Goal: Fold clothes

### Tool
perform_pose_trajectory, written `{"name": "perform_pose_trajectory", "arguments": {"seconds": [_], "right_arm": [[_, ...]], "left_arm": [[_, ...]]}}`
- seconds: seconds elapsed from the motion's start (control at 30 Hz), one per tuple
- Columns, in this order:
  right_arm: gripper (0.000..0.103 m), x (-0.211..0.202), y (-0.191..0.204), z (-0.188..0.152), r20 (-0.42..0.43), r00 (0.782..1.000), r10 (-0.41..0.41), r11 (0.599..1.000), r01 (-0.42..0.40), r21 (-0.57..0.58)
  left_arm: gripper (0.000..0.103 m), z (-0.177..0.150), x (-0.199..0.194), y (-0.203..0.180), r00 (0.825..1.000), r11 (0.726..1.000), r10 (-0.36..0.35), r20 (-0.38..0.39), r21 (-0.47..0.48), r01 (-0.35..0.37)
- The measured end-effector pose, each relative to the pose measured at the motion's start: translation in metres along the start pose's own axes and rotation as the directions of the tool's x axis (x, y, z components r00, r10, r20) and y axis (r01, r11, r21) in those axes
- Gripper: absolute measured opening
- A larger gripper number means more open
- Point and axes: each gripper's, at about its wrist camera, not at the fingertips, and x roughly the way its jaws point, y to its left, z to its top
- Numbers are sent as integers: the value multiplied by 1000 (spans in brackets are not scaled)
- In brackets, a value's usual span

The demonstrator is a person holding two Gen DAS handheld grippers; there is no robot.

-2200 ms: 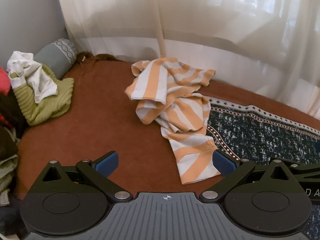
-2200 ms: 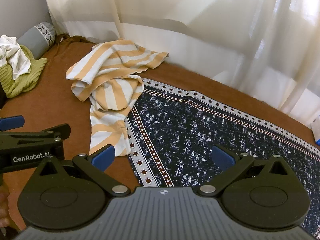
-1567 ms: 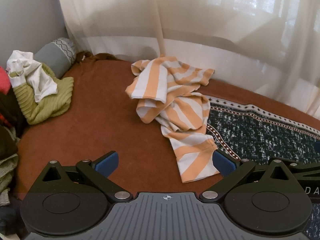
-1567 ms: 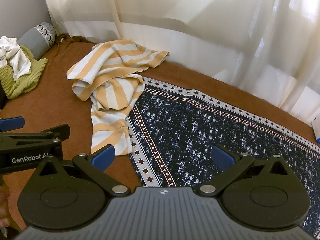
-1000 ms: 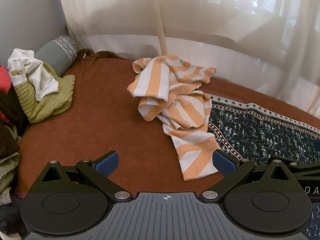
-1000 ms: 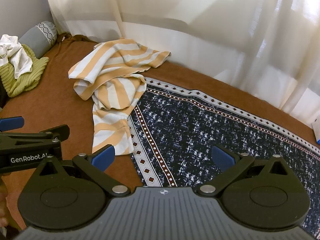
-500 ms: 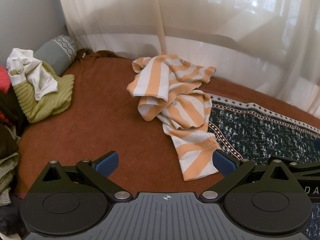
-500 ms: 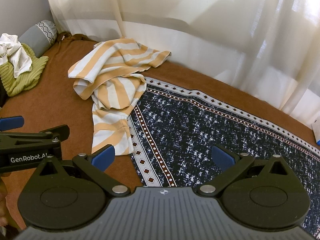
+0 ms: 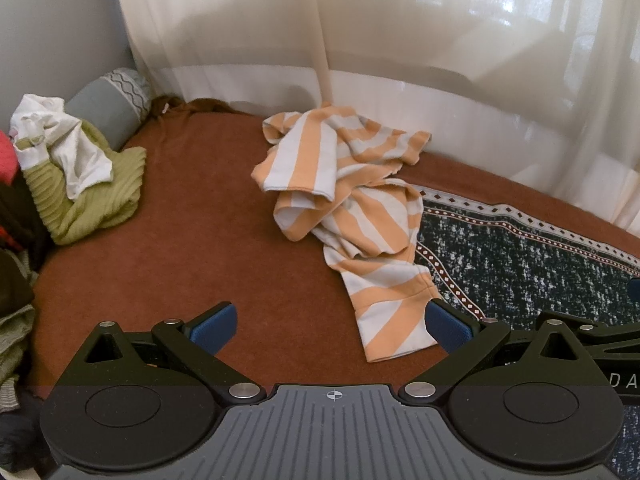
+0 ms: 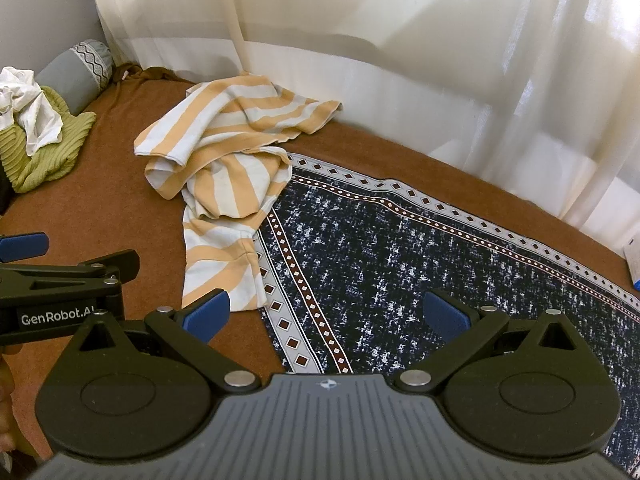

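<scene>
- The left claw [image 9: 328, 326] is hovering wide open and is holding nothing; its blue pads [image 9: 212, 326] are standing far apart.
- The right claw [image 10: 326, 314] is also gaping fully and is carrying nothing.
- One striped shirt [image 9: 352, 208] is lying crumpled ahead of both claws, partly on the brown bed cover [image 9: 180, 248] and partly over the edge of the patterned dark blanket [image 10: 420, 248].
- Its nearest sleeve end is reaching down just in front of the left claw's right pad (and beside the right claw's left pad).
- I judge that folding is not yet begun: the step in hand is the approach, and the next move is calling for spreading the shirt flat, probably each claw pinching one edge.
- Far to the left of the left claw, one green knit garment [image 9: 92, 200] with one white cloth [image 9: 68, 152] on it is waiting, beside one grey bolster [image 9: 108, 104].
</scene>
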Motion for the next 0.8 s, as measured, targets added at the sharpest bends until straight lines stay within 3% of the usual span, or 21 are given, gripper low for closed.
{"name": "perform_pose_trajectory", "arguments": {"seconds": [0.53,0.8], "right_arm": [[103,16,2,4,-27,1000,-5,1000,5,2],[103,44,11,13,-67,998,-1,1000,1,-2]], "left_arm": [[103,3,19,3,999,1000,-4,-32,13,5],[103,14,52,16,997,999,-9,-71,30,12]]}}
